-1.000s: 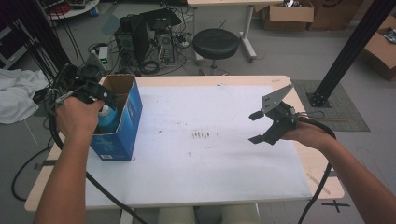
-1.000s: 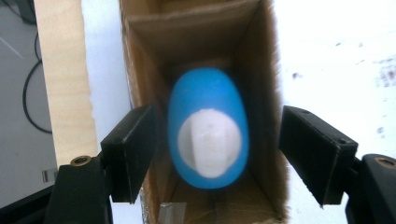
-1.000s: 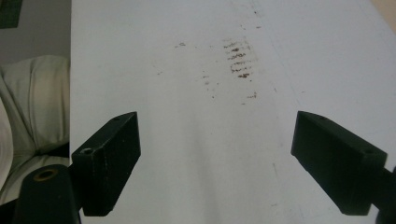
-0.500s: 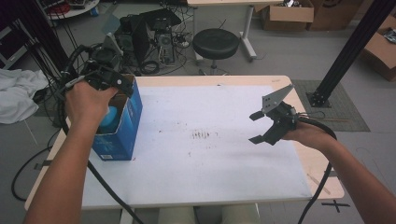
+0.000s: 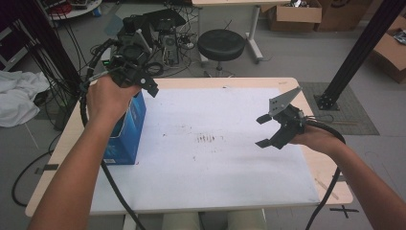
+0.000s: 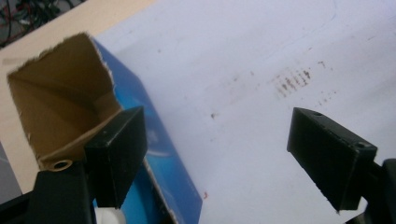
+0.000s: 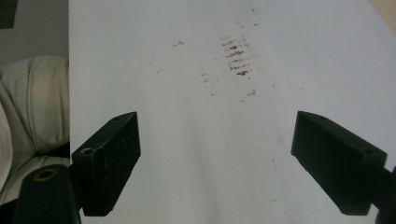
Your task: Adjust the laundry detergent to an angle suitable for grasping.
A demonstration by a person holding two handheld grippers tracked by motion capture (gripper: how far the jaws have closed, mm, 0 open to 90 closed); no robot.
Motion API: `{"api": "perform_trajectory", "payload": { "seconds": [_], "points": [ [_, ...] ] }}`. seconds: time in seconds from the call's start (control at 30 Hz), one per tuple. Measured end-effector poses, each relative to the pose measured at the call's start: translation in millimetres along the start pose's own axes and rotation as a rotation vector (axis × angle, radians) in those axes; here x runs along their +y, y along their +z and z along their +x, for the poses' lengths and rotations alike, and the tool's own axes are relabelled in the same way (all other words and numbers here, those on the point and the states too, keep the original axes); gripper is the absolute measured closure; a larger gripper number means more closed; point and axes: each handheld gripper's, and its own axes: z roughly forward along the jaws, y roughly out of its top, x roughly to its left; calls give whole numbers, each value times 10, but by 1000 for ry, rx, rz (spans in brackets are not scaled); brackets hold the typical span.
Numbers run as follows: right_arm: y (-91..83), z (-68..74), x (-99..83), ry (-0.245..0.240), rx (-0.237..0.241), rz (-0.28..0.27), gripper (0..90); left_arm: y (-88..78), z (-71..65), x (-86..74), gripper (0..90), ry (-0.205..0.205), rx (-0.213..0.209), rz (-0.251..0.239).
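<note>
A blue cardboard box (image 5: pixel 125 129) with its top torn open stands at the left of the white-covered table (image 5: pixel 210 191). My left gripper (image 5: pixel 143 84) hangs above the box's far end. Its jaws have just been opening and stand wide, with nothing between them. In the left gripper view the left gripper (image 6: pixel 224 156) looks down on the blue box (image 6: pixel 170 163), whose brown inside shows, and on the white sheet beside it. My right gripper (image 5: pixel 263 130) hovers open over the right half of the table. In its own view the right gripper (image 7: pixel 229 158) is empty.
Brown smudges (image 5: pixel 208 139) mark the middle of the sheet. Behind the table, on the floor, are a black stool (image 5: pixel 221 45), computer cases with cables (image 5: pixel 148 28) and cardboard boxes (image 5: pixel 292 12). A black post (image 5: pixel 354 52) slants at the right. A white cloth (image 5: pixel 19 96) lies at the left.
My left hand has lifted from over the box and moved toward the table's far side, and its jaws have spread wider. The right hand has kept still.
</note>
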Motion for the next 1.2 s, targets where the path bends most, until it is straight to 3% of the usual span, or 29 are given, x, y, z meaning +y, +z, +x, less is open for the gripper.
{"api": "perform_trajectory", "payload": {
  "seconds": [0.23, 0.37, 0.43, 0.87, 1.2],
  "points": [
    [2, 1, 14, 3, -2, 2, 155, 69, -169, 122, 195, 76, -14, 2],
    [2, 1, 13, 9, -5, 2, 155, 138, -298, 219, 193, 148, -38, 8],
    [1, 0, 12, 10, -6, 1, 155, 152, -327, 241, 191, 158, -46, 8],
    [9, -26, 13, 28, -9, 13, 155, 406, -659, 542, 188, 375, -104, 50],
    [14, -79, 9, 36, -9, 7, 155, 553, -755, 599, 188, 443, -107, 68]
  ]
}}
